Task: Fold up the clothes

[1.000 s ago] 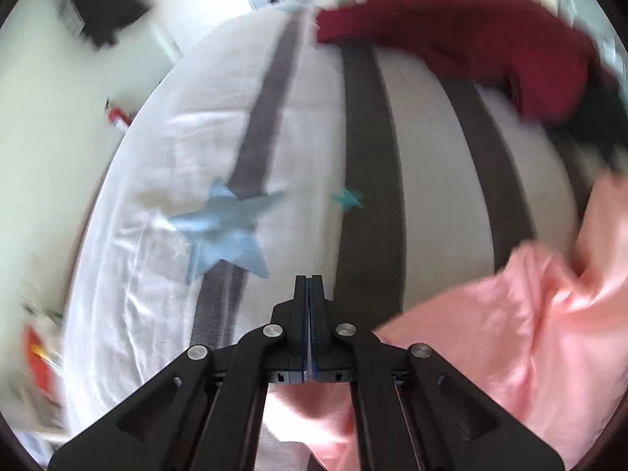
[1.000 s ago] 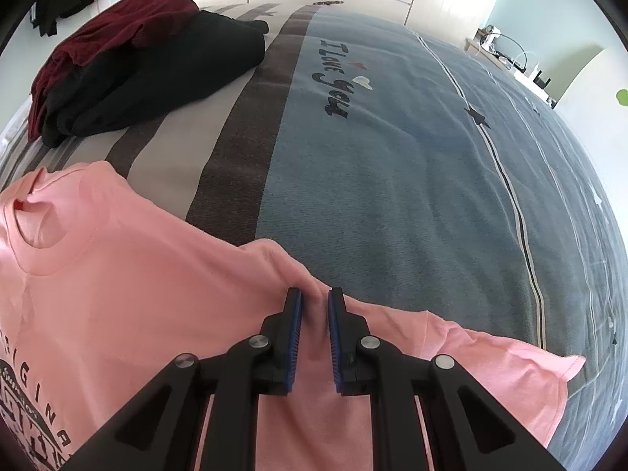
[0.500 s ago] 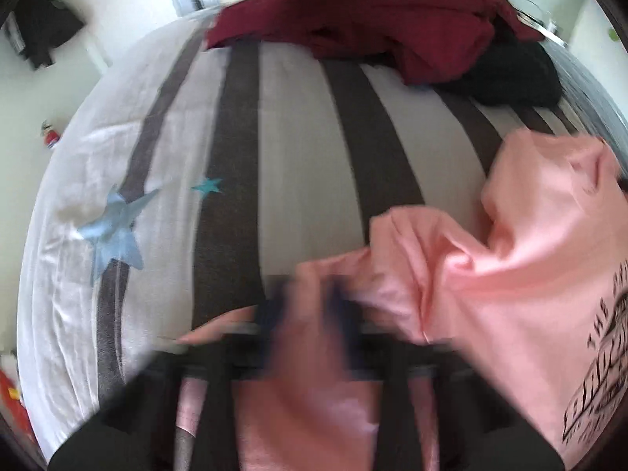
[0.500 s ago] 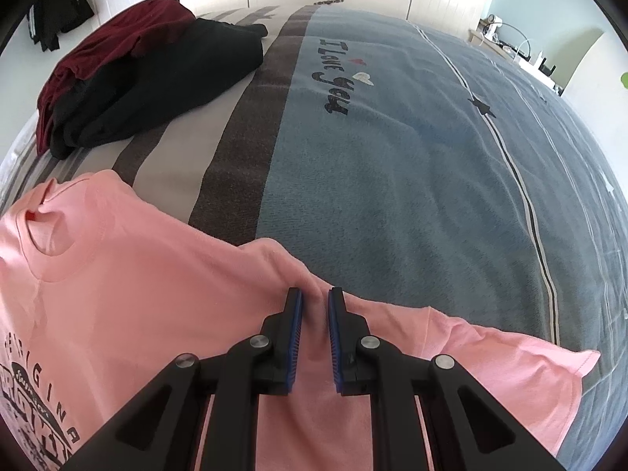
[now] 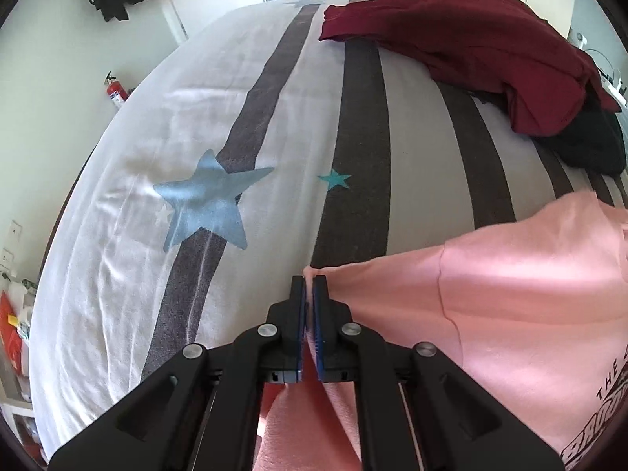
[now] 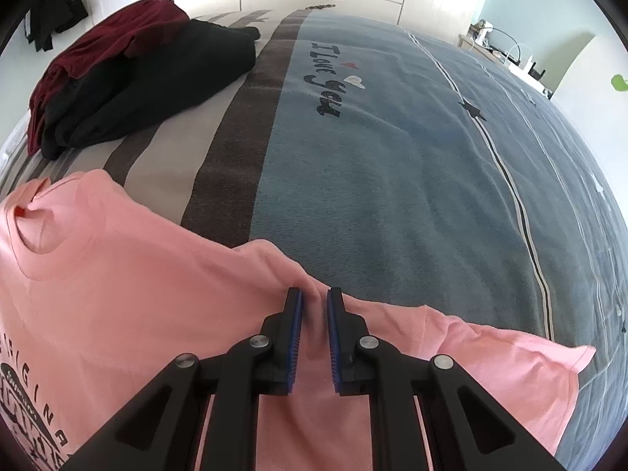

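Observation:
A pink T-shirt (image 5: 510,294) with dark print lies face up on the bed. In the left wrist view my left gripper (image 5: 309,280) pinches the tip of one sleeve between its blue pads, with the jaws just starting to part. In the right wrist view the pink T-shirt (image 6: 137,294) shows its neckline at the left. My right gripper (image 6: 314,294) is shut on a raised fold of it near the other sleeve, low over the bed.
A maroon garment (image 5: 471,47) lies on a black one (image 5: 592,145) at the far end of the striped bedcover (image 5: 274,117). Both show again, maroon (image 6: 110,39) and black (image 6: 157,78), beside the blue bedcover (image 6: 392,176). A fire extinguisher (image 5: 115,92) stands by the left wall.
My left gripper, shut on nothing beside the shirt a second ago, swung through a blurred move and now has the sleeve tip between its pads. The right gripper has kept its hold and place.

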Demonstrator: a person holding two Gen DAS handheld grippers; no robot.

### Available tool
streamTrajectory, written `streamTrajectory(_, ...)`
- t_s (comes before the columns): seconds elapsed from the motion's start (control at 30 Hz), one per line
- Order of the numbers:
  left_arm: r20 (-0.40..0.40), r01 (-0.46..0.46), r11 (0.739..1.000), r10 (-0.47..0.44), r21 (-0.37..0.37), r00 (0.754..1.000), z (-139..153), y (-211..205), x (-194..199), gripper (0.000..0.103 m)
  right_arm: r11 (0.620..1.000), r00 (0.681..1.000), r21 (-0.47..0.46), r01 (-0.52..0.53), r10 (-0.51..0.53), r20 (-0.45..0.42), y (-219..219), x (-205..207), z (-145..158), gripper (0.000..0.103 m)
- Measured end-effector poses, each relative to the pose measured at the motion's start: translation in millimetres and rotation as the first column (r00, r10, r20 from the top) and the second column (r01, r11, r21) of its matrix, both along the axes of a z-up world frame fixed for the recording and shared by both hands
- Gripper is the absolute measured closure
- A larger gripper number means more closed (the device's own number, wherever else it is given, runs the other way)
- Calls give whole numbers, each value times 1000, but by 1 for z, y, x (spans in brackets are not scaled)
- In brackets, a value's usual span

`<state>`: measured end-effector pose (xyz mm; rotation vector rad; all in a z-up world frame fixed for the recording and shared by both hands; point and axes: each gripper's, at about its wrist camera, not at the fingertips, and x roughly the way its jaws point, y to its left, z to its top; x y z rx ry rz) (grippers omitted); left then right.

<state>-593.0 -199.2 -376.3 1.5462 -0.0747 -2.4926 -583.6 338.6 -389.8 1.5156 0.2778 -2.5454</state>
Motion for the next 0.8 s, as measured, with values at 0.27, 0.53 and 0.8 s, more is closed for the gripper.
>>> streamTrajectory(0.27,-231,-11,1000,10,-1,973,63,6,29,51,999,1000,-29,-13,14,4,1,-2,2,92)
streamTrajectory(0.53,-37,400,907,-399,132,916,22,117,1,74,999,1000,-25,-27,27,4,-2,-2,2,92)
streamTrajectory(0.8,-39,293,953,-291,82,956,-22,145,-50,74,999,999,-15,-33,33,-3,-3,-5,1,89)
